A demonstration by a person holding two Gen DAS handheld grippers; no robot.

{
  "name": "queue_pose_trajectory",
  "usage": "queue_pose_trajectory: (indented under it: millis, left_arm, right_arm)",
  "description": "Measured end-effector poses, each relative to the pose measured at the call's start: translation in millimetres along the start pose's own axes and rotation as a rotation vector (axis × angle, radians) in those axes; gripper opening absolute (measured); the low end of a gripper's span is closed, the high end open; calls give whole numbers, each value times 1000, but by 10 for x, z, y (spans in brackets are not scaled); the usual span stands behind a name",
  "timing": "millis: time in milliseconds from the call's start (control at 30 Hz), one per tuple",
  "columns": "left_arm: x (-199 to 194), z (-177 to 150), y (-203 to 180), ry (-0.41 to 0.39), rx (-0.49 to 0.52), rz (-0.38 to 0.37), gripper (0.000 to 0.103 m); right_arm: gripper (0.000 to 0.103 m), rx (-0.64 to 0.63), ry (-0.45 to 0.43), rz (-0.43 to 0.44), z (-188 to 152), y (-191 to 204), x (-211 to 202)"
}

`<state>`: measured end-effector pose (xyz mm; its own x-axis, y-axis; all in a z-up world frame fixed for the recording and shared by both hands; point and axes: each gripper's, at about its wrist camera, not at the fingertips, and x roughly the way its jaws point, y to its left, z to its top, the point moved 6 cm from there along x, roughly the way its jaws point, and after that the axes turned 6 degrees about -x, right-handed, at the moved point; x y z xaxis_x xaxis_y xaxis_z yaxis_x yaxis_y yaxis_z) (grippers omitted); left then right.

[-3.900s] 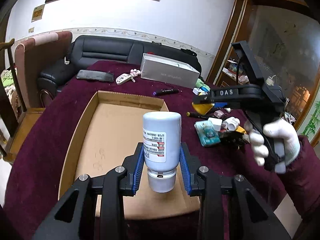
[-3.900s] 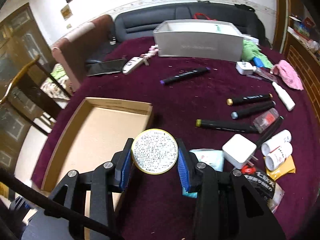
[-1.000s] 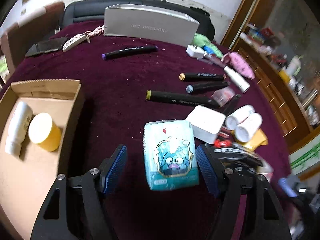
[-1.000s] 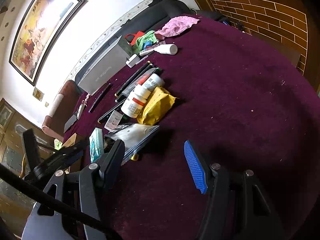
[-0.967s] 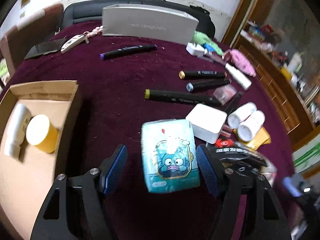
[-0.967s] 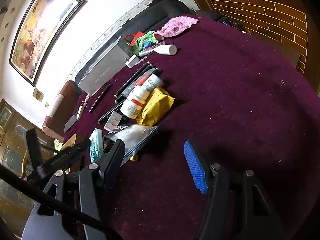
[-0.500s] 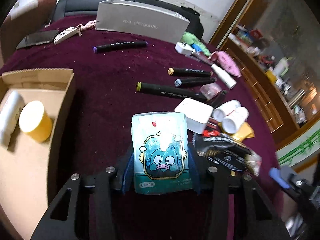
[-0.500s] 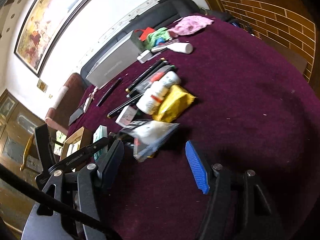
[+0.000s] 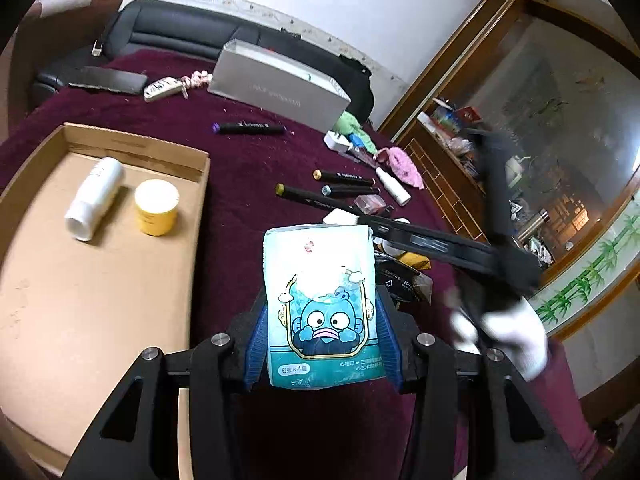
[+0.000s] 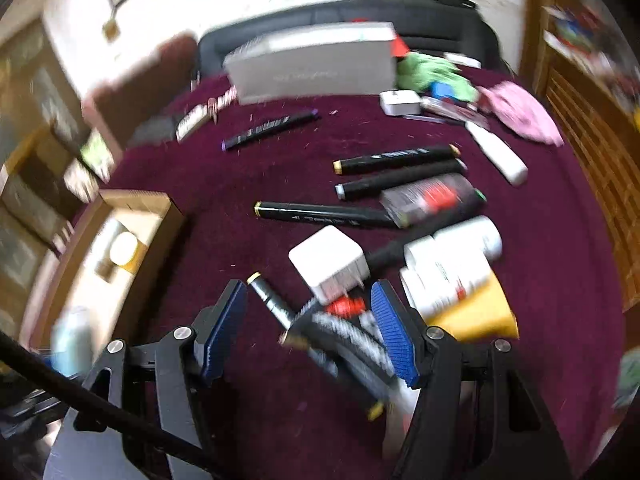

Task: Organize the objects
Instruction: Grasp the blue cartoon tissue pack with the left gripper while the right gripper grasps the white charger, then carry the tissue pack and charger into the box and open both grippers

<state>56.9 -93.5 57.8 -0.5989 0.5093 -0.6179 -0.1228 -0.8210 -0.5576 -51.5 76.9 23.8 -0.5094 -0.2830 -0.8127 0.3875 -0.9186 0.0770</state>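
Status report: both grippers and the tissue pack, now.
Left hand-held gripper shut on tissue pack. Right hand-held gripper open over clutter. Cardboard tray unobstructed.

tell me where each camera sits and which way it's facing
Left wrist: on the left gripper, looking down across the maroon table; its fingers clamp a tissue pack, gloved right hand alongside.
Right wrist: on the right gripper, open above the clutter, aimed down; motion-blurred.
Shared: cardboard tray, grey box, markers.
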Motion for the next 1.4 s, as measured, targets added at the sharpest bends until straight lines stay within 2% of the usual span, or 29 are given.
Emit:
queue_pose_trajectory:
  millis: [133, 367, 467, 567, 633, 800, 900, 1000, 1167, 1400]
  left_arm:
    - [-139, 33, 154, -26, 3, 5, 42]
    - [-139, 54, 412, -20, -19, 10, 42]
    - [-121, 32, 469, -15, -28, 13, 42]
    - [-126, -6, 515, -10, -38, 11, 42]
    - [-135, -23, 524, -9, -40, 13, 42]
    - [-184, -77, 511, -9, -43, 10, 42]
    - [-225, -118, 456, -10, -33, 7, 42]
    - [-286, -145, 401, -18, -19, 7, 42]
    - [-321, -189, 355, -16, -15, 11, 42]
    - [-417, -252, 315, -27, -1, 22, 42]
  right_arm:
    - [64, -85, 60, -80, 155, 55, 299]
    - [63, -131, 148, -180, 197, -32, 644]
    - [56, -107, 146, -174, 194, -50, 682]
    - [53, -110, 147, -199, 193, -32, 685]
    - [43, -109, 145, -198, 184, -17, 652]
    - [43, -97, 127, -186, 168, -9, 549]
    - [45, -73, 172, -139, 100, -13, 588]
    - [49, -45, 172, -147, 58, -37, 586]
    - [49, -12, 148, -148, 30, -34, 568]
    - [43, 54, 146, -141, -55, -83, 617]
